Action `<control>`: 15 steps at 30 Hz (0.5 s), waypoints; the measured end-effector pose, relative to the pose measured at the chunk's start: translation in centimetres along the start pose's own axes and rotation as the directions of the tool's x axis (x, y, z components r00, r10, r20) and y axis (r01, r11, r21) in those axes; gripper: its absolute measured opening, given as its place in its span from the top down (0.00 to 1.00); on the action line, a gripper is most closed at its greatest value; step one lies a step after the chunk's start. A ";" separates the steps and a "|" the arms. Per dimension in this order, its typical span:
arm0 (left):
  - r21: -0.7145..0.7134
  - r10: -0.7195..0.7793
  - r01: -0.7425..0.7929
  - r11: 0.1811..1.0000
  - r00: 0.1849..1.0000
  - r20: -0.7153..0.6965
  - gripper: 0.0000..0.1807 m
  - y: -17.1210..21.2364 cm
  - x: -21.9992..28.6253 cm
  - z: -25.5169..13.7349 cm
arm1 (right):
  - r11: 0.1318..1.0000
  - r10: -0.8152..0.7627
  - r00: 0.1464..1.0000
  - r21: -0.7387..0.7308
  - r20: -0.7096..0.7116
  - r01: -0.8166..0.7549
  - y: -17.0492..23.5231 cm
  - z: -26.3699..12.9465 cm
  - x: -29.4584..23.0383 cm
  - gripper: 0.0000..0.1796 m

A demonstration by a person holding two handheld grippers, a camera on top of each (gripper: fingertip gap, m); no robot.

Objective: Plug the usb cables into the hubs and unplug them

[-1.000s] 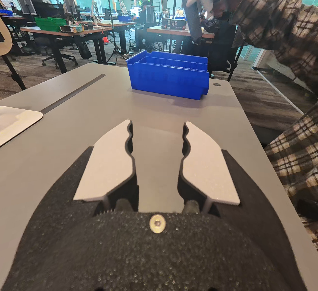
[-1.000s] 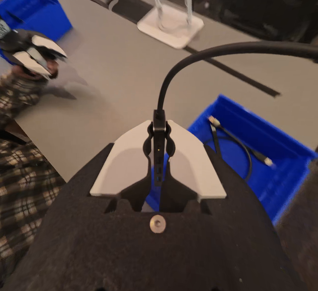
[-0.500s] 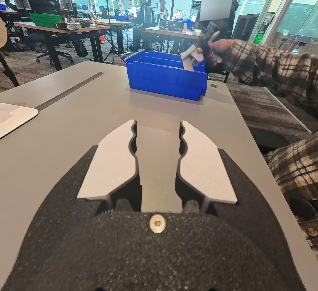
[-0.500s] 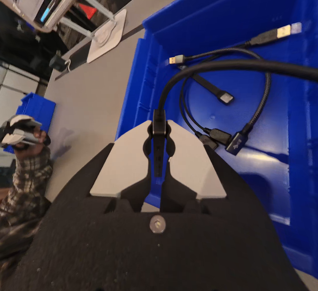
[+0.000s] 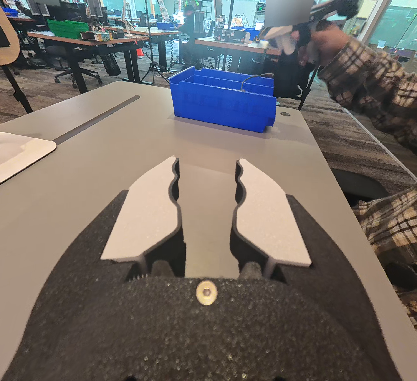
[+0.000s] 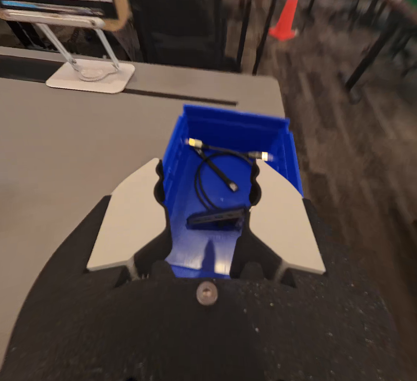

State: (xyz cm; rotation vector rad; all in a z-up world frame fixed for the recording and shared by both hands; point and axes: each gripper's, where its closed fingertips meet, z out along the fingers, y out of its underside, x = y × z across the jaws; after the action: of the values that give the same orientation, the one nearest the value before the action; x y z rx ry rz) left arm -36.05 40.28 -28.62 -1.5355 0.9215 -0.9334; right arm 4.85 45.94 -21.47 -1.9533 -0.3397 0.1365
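Observation:
A blue bin point(image 6: 234, 126) stands on the grey table point(image 6: 79, 144) near its right edge. In the right wrist view a black USB hub point(image 6: 215, 220) lies on the bin floor with black USB cables point(image 6: 216, 167) beyond it. My right gripper point(image 6: 207, 164) is open and empty above the bin. My left gripper point(image 5: 206, 160) is open and empty low over the bare table, well short of the bin point(image 5: 223, 104). In the left wrist view the right gripper point(image 5: 282, 36) shows raised above the bin, and a cable end point(image 5: 255, 77) sticks up over the bin's rim.
A white stand base point(image 6: 90, 76) sits on the table at the back left, also at the left edge in the left wrist view point(image 5: 22, 156). A dark slot point(image 5: 97, 120) runs along the table. The table's right edge point(image 5: 325, 167) drops to carpet. A plaid sleeve point(image 5: 370, 84) is at the right. About 45 centimeters separates my left fingertips from my right.
My right gripper has opened and let go of the hub, which now lies in the bin, and it has risen above the bin. My left gripper has stayed where it was, open.

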 end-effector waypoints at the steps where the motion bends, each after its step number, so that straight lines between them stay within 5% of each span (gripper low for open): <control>1: -0.003 -0.001 0.001 1.000 1.000 0.000 0.74 0.1 0.0 0.1 | 0.996 -0.071 0.997 0.054 0.010 0.071 -1.4 -0.1 -1.8 0.58; 6: -0.019 0.001 -0.001 1.000 1.000 0.010 0.74 0.5 -0.3 0.1 | 0.912 -0.340 0.927 0.296 0.156 0.284 -4.2 1.9 -14.1 0.56; 11: -0.019 0.002 -0.002 1.000 1.000 0.022 0.74 0.5 -0.7 -0.1 | 0.895 -0.386 0.828 0.381 0.406 0.231 -2.1 7.3 -24.9 0.57; 15: -0.013 -0.003 0.004 1.000 0.999 0.040 0.74 0.1 -1.1 -0.6 | 0.883 -0.418 0.796 0.403 0.437 0.242 0.3 11.7 -28.3 0.60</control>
State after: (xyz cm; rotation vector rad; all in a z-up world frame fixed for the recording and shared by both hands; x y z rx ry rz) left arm -37.00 41.02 -28.72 -1.5623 0.8985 -0.8978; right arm -24.93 47.67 -28.11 -1.4677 -0.9547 0.4598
